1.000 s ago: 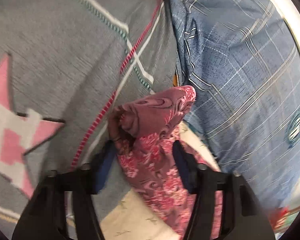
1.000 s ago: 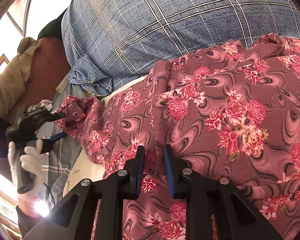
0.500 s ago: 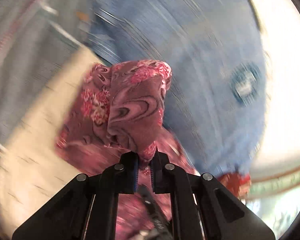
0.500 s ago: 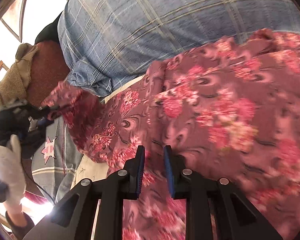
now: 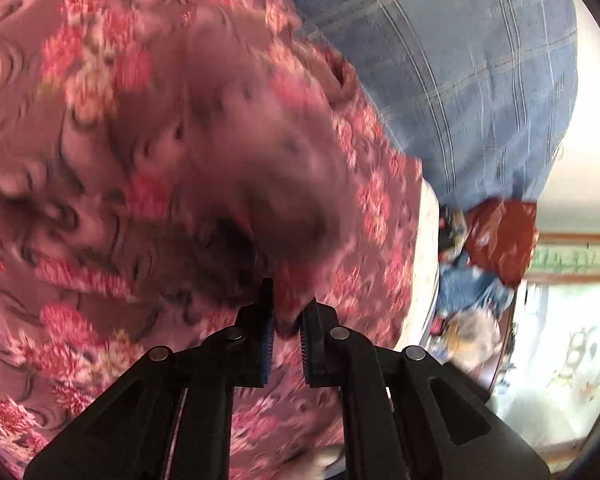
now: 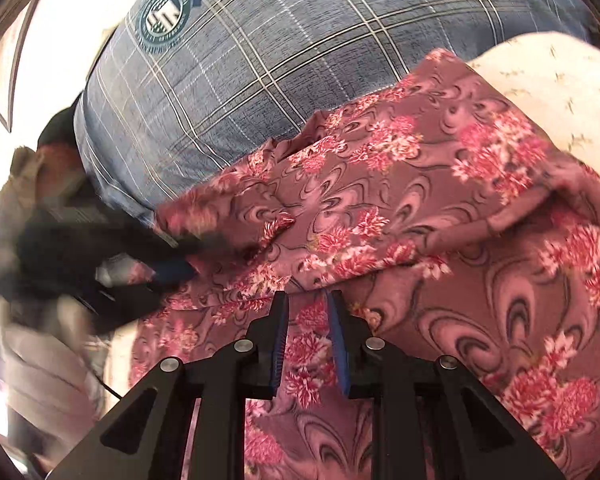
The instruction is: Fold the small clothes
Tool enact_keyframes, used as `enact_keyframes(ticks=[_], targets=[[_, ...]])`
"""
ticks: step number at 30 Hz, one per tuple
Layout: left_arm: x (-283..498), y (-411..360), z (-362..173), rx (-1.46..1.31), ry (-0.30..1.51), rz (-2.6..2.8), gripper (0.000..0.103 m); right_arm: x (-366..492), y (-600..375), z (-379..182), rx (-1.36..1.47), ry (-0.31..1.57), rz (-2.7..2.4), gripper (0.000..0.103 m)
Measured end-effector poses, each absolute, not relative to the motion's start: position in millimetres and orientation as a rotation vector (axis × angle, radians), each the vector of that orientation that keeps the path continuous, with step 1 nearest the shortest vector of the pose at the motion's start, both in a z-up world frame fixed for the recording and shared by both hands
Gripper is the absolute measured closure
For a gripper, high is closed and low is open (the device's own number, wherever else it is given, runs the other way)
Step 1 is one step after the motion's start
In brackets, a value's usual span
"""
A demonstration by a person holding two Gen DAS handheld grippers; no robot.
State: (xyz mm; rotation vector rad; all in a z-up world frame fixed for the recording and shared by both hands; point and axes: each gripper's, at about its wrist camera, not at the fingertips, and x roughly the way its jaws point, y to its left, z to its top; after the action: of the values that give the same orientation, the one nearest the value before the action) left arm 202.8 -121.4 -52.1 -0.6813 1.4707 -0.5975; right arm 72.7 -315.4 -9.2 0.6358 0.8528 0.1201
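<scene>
Left gripper (image 5: 287,312) is clamping the floral garment (image 5: 148,168) corner, now carrying it across from 9 o'clock over the body: fold underway. Right gripper (image 6: 307,312) is pinching the near hem, anchoring; garment lying below the plaid pillow (image 6: 284,60) at 12 o'clock.

Behind everything I see a big blue plaid cushion (image 6: 300,60), crossed with pale lines and stamped with a round teal emblem (image 6: 165,16) near its upper left corner. To its right I make out a cream sheet (image 6: 548,80) with small sprig marks. On my left camera, a rust-red bundle (image 5: 500,240) sits by mixed blue fabrics (image 5: 472,292) (too blurred to identify).
</scene>
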Motion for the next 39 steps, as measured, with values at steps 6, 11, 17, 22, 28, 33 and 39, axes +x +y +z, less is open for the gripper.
enact_keyframes(ticks=[6, 11, 17, 22, 28, 33, 39], targets=[[177, -35, 12, -0.666, 1.155, -0.61, 0.031, 84, -323, -3, 0.822, 0.79, 0.184, 0.056], [178, 28, 6, -0.677, 1.133, -0.454, 0.029, 120, -307, -8, 0.902, 0.798, 0.199, 0.04], [184, 49, -10, -0.765, 1.158, -0.397, 0.029, 143, -283, -29, 1.135, 0.83, 0.257, 0.038], [187, 51, -13, -0.79, 1.171, -0.392, 0.029, 147, -288, -20, 1.189, 0.787, 0.335, 0.097], [190, 47, -19, -0.777, 1.185, -0.373, 0.029, 129, -348, 34, 1.011, 0.604, 0.197, 0.097], [198, 42, -29, -0.767, 1.231, -0.346, 0.029, 118, -418, 11, 0.923, 0.707, -0.089, 0.097], [202, 29, -30, -0.713, 1.239, -0.339, 0.029, 85, -432, 3, 1.107, 0.599, -0.02, 0.064]])
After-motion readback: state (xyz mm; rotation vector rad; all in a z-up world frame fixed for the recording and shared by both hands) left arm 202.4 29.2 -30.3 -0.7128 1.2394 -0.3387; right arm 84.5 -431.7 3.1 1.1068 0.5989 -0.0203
